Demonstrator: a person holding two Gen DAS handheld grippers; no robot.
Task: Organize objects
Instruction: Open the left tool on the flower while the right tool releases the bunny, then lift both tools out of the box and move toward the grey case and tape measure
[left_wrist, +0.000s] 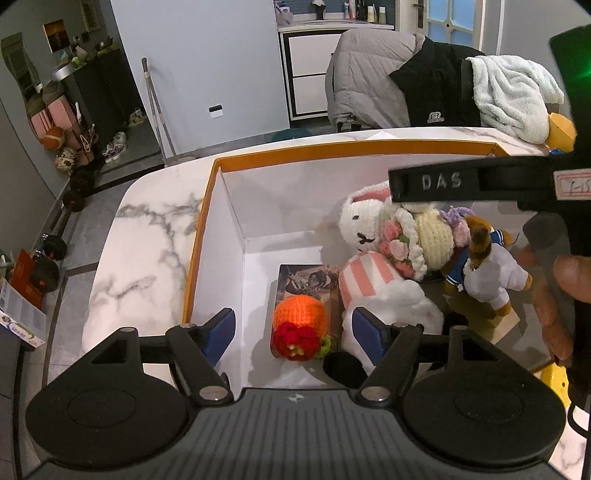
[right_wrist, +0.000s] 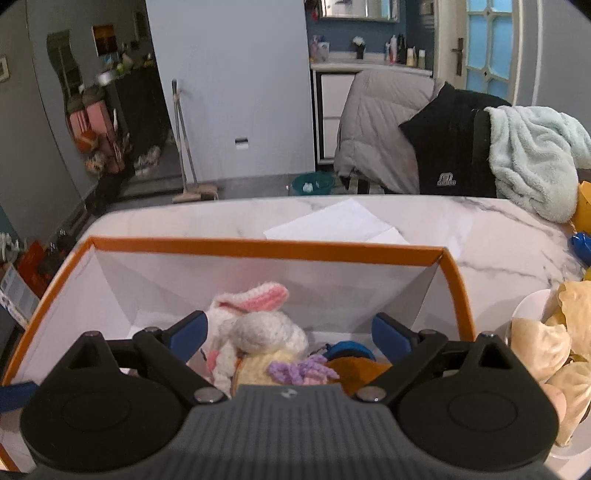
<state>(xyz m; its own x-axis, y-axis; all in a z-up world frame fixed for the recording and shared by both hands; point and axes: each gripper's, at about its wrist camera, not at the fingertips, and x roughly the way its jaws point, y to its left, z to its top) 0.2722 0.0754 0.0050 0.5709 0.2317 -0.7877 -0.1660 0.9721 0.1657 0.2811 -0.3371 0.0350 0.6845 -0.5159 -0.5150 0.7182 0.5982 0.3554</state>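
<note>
Looking down from my two hand-held claws, I see an orange-rimmed white cardboard box (left_wrist: 221, 206) resting on a white marble-patterned table (left_wrist: 147, 236). My left claw (left_wrist: 293, 326) hangs over the box with its blue-padded jaws spread apart and nothing between them. Directly below sits an orange knitted pumpkin with red flowers (left_wrist: 301, 325), lying on a dark picture-covered card (left_wrist: 308, 275) on the box floor. Just beside it, inside the box, are a white crocheted rabbit with pink ears (left_wrist: 364, 218), a pink-and-white striped plush (left_wrist: 365, 278) and a brown toy bear in a white-and-blue sailor suit (left_wrist: 487, 269), all crowded and touching. My right claw (right_wrist: 290, 334) hovers above that pile, its jaws wide and empty.

I judge the tidying well along: several soft toys already lie in the box. At the table's right edge a white bowl of pale crumpled things (right_wrist: 546, 332) and a sheet of white paper (right_wrist: 340, 221) remain outside; whether they belong in the box I cannot tell.
</note>
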